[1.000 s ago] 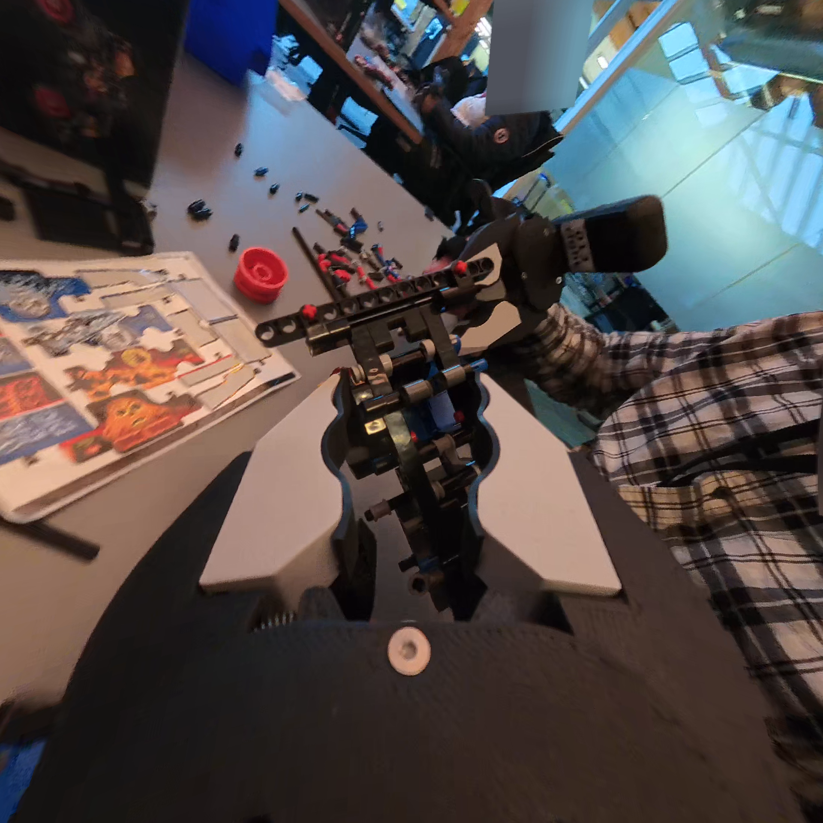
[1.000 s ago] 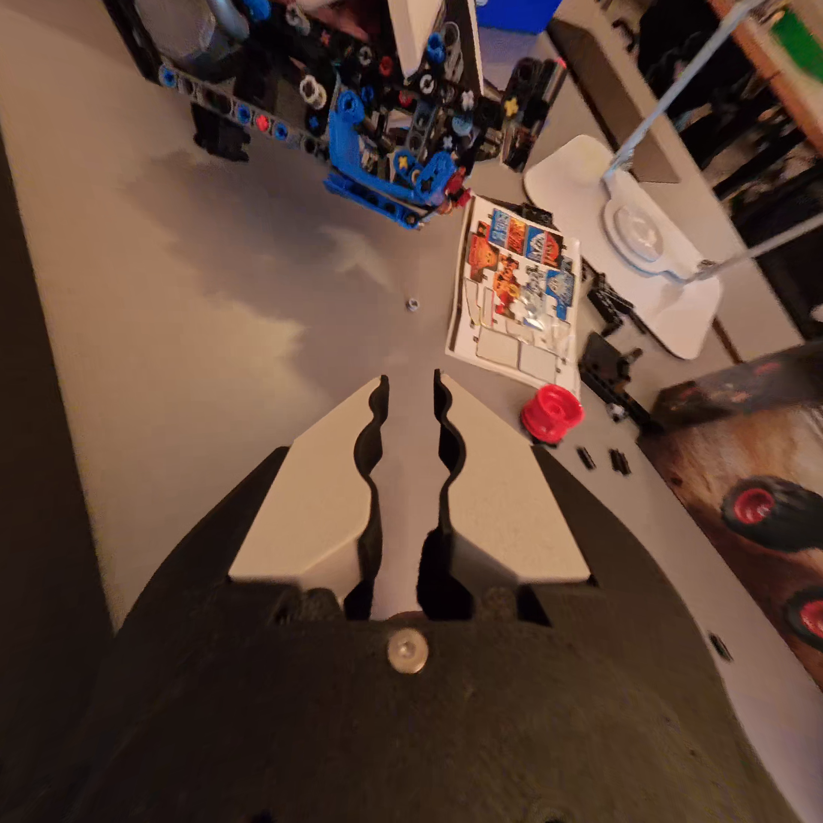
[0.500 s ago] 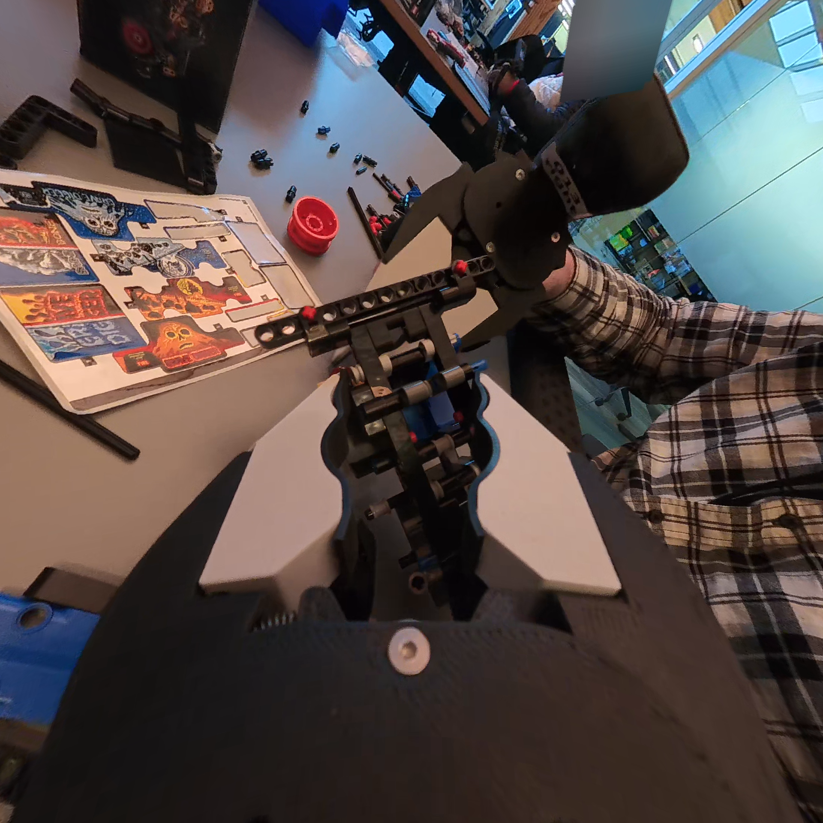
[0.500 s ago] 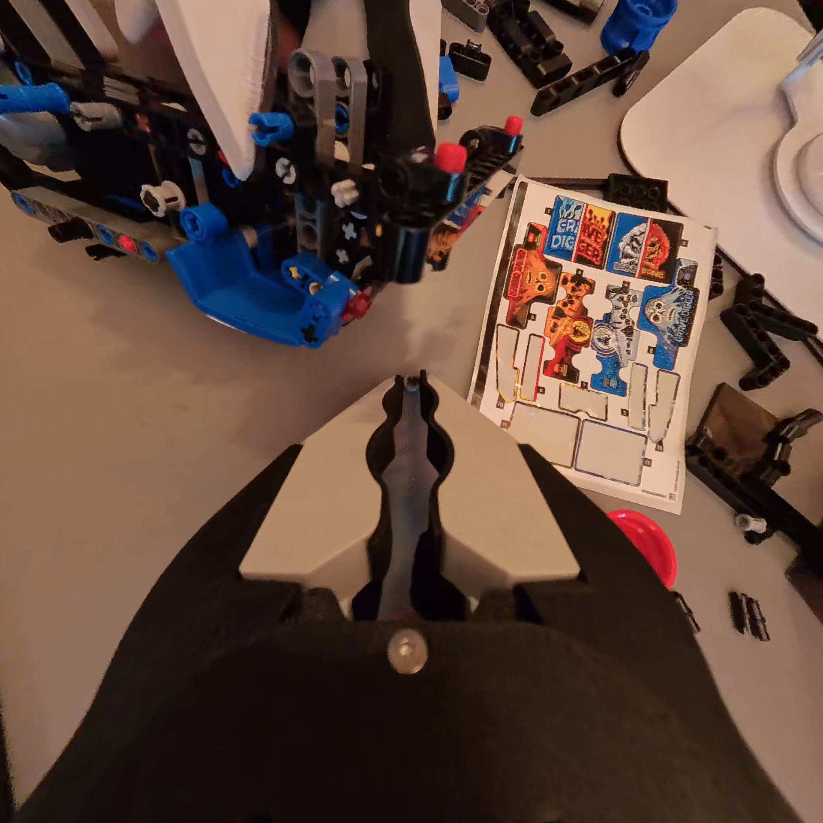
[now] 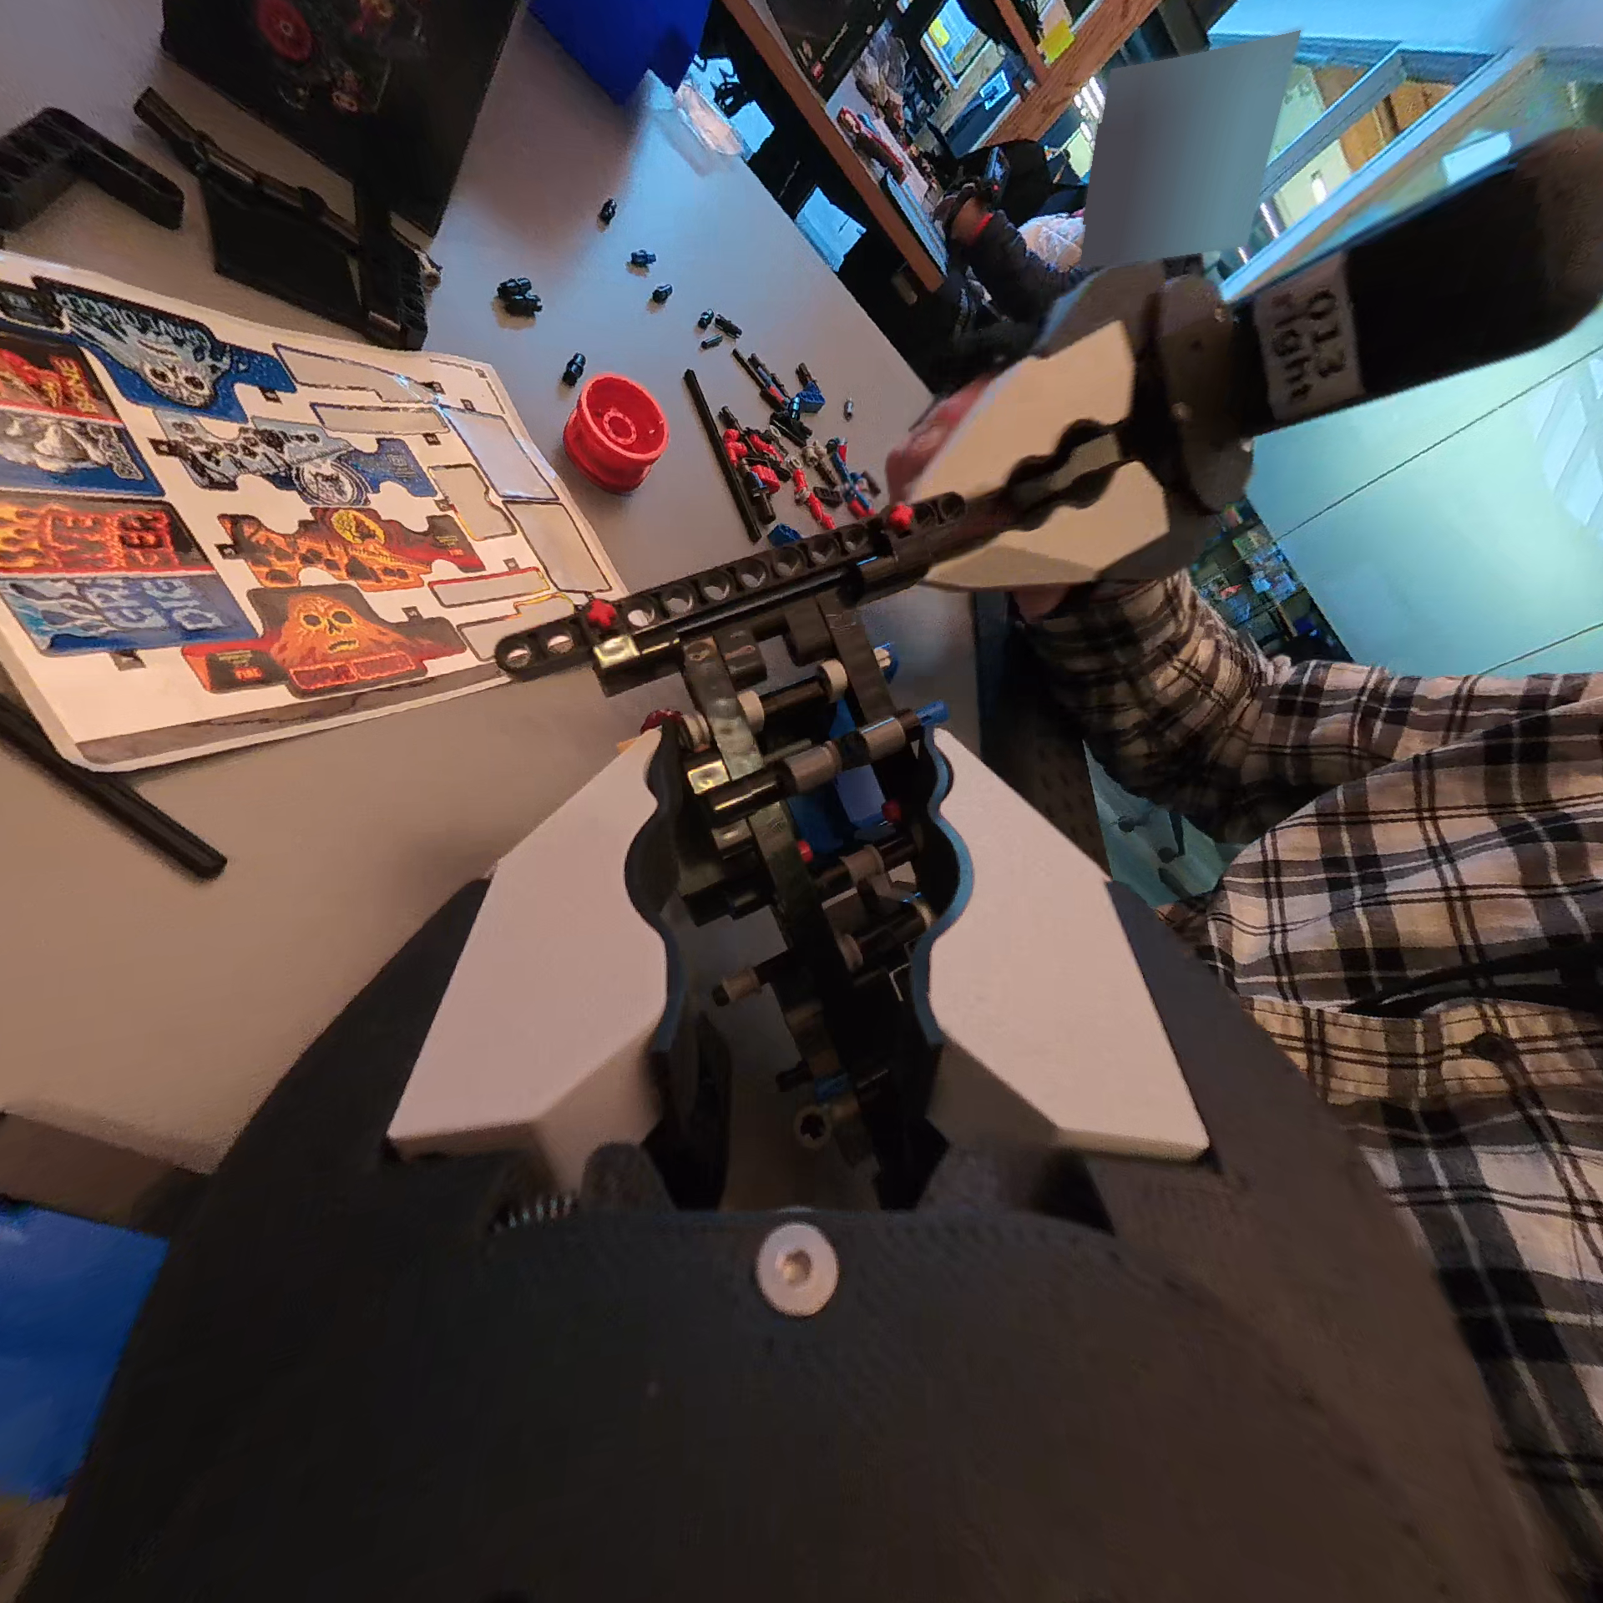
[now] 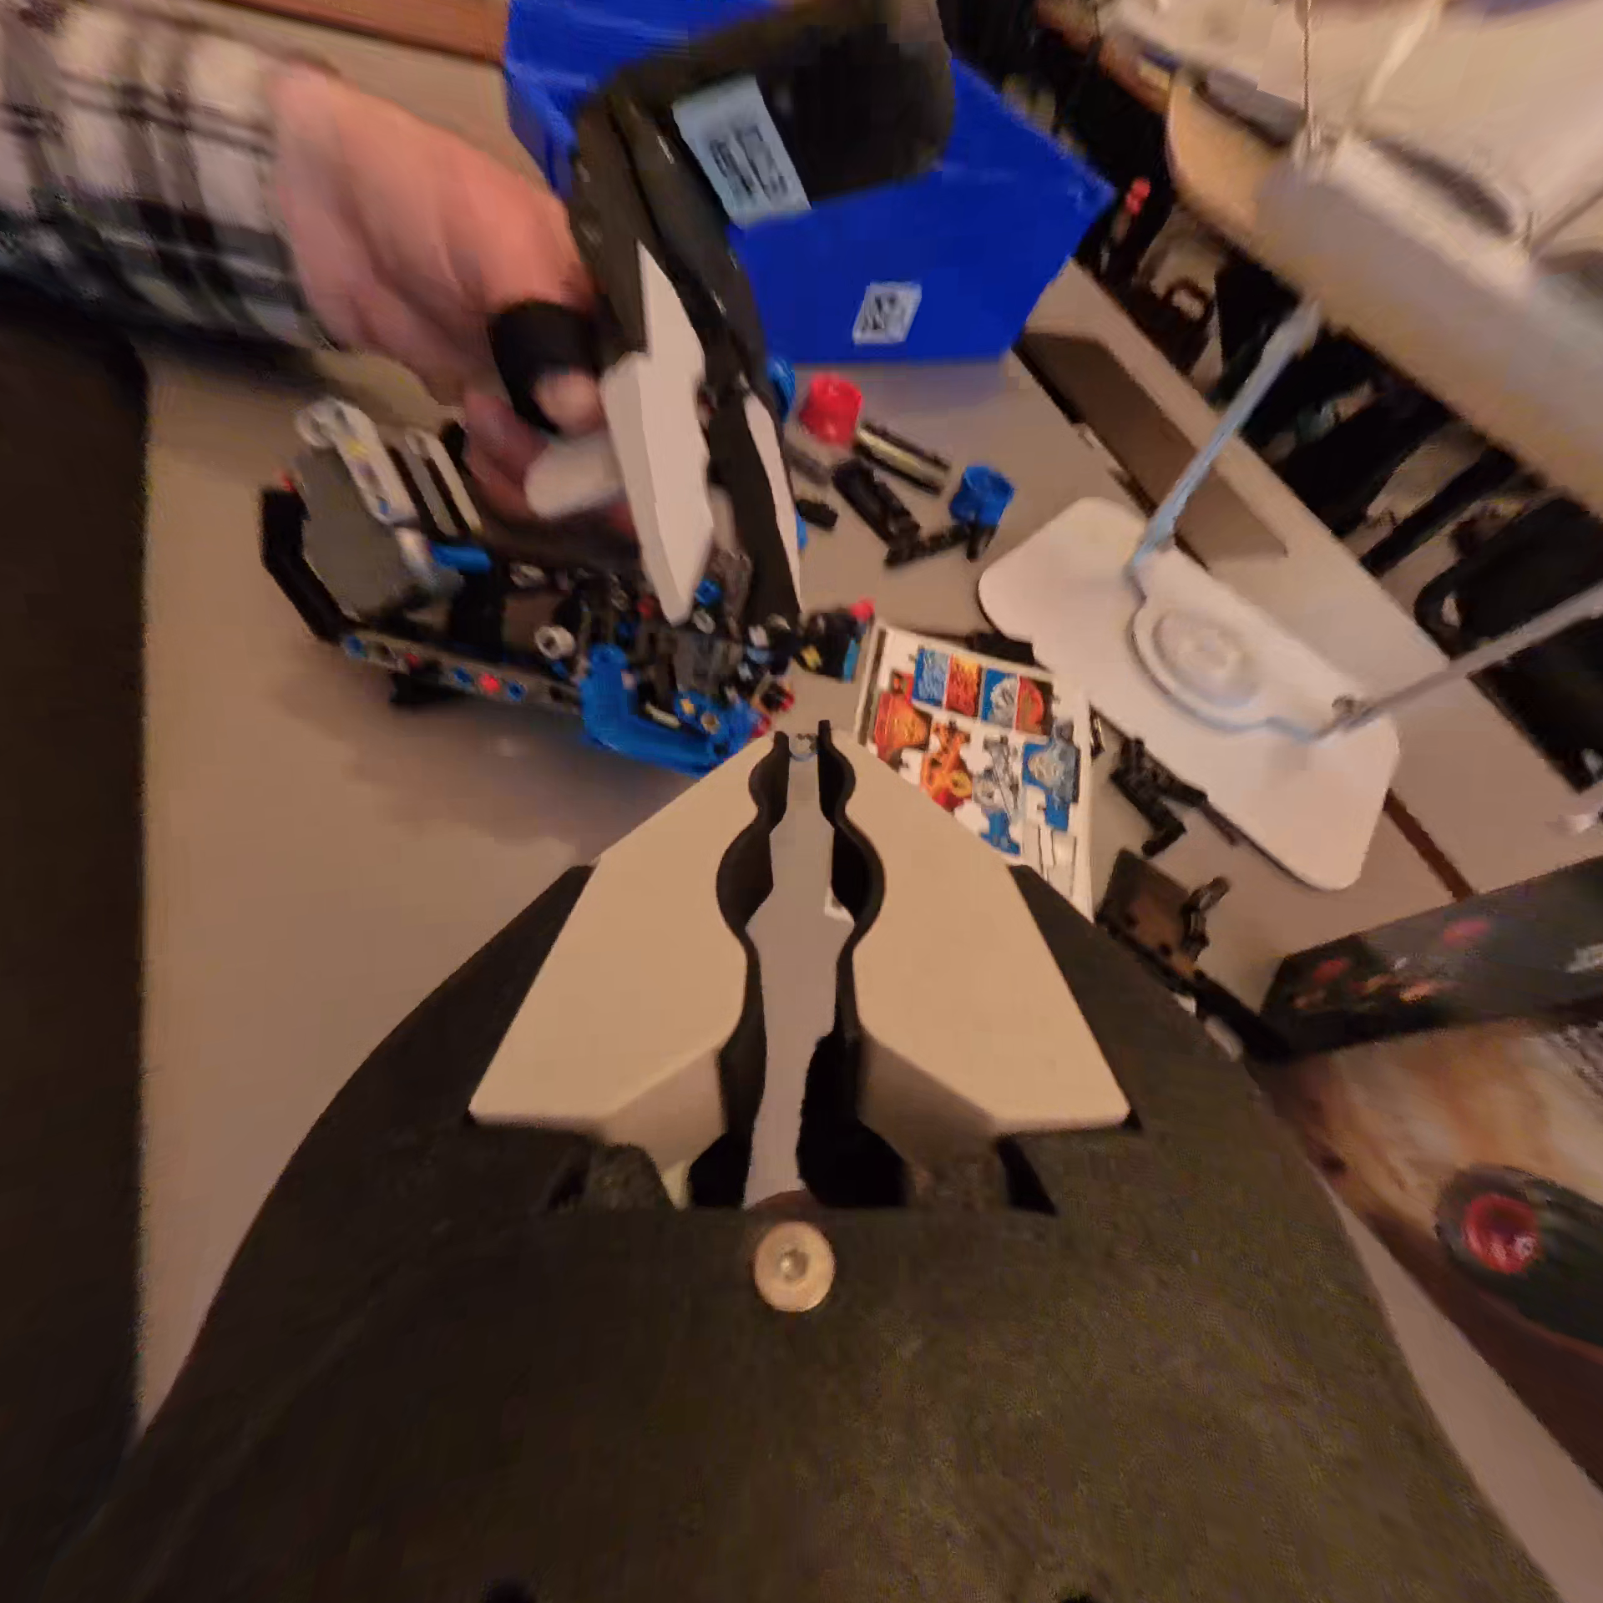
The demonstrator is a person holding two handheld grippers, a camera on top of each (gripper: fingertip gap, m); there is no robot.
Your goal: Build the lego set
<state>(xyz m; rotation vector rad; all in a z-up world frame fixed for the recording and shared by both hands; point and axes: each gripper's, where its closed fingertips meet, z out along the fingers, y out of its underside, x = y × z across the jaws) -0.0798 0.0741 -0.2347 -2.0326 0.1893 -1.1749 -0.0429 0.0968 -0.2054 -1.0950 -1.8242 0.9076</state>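
Gripped over the grey desk (image 5: 217,937), just beside the sticker sheet (image 5: 260,520): the lego build (image 5: 781,833). Pinched across its middle by the left claw (image 5: 796,755), with fingers spread wide around the black frame and bearing on both flanks. Across the top, a long black holed beam (image 5: 737,581) with red pins in it, jutting out well to either side. At the beam's far end, the right claw (image 5: 924,529), fingers nearly together with only a narrow slit between. In the right wrist view, a tiny pale bit at its tips; cannot tell whether pinched there or lying on the desk beyond. Cannot tell either whether touching the beam.

Probably light, hard plastic, stiff piece by piece but only friction-fitted at the joints, so liable to flex or pop apart under a twist. Smooth and likely slippery against flat pads. Best taken across the dense core of the frame, as here. Better not taken by the beam's overhanging ends or by the thin axle stubs. Advisable to press any new pin straight along its hole, with the frame braced from behind.
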